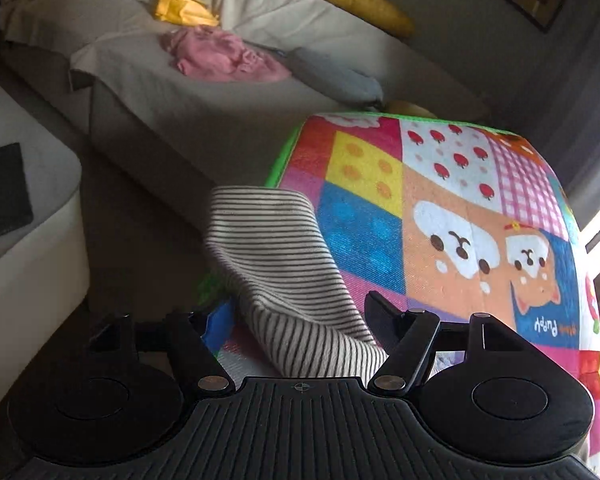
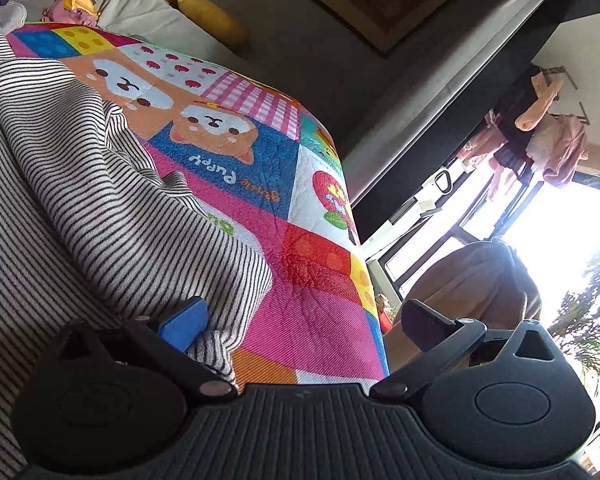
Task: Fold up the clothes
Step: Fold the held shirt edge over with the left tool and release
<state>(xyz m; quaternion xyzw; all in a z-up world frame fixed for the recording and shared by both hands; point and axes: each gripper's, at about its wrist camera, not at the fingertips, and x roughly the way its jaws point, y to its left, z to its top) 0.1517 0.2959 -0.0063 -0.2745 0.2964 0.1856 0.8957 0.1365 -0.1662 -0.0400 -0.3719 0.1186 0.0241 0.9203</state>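
Note:
A black-and-white striped garment [image 1: 284, 272] lies on a colourful cartoon play mat [image 1: 440, 208]. In the left wrist view, a fold of it rises between the fingers of my left gripper [image 1: 300, 316], whose jaws stand wide apart. In the right wrist view the same garment [image 2: 80, 184] covers the left half of the mat [image 2: 300, 264]. My right gripper [image 2: 304, 320] is open wide; its blue-padded left finger [image 2: 184, 322] rests against the garment's edge, and its right finger [image 2: 428, 322] hangs past the mat's edge.
A grey sofa [image 1: 180, 92] stands behind the mat with pink [image 1: 224, 56] and yellow [image 1: 184, 8] clothes and yellow cushions [image 1: 364, 4]. A black phone [image 1: 4, 192] lies on a white seat at left. A window and hanging laundry [image 2: 540, 136] show at right.

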